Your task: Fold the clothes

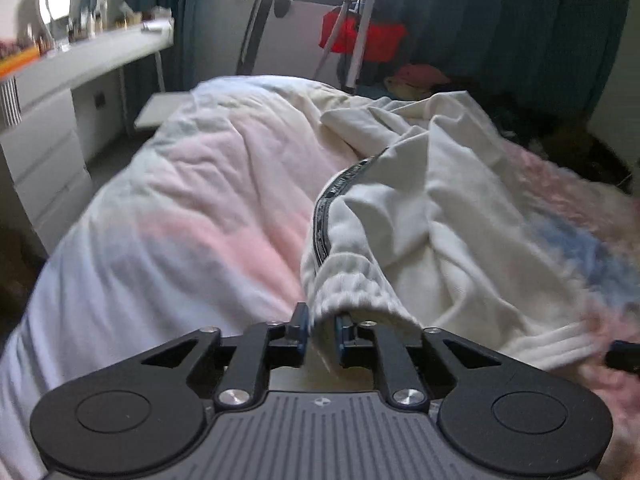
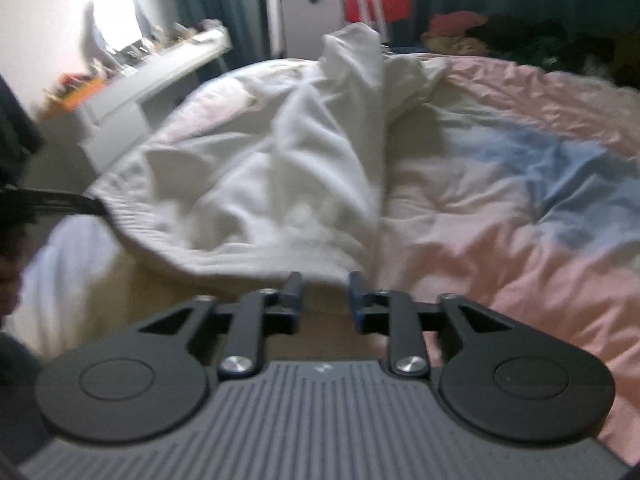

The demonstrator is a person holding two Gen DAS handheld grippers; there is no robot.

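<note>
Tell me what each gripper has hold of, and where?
Left gripper pinches the white garment at its ribbed hem. Right gripper straddles the same hem's edge; whether it grips cannot be told.

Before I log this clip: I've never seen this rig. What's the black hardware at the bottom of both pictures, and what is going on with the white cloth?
Each picture comes from a camera mounted on a handheld gripper that a person carries, looking out along its two jaws. The left gripper pinches the ribbed hem of a white garment that has a dark printed stripe. The right gripper has the same garment's hem between its jaws; motion blur hides whether they are pinching it. The garment lies rumpled on a pink, white and blue duvet on a bed. A white desk stands beyond.
</note>
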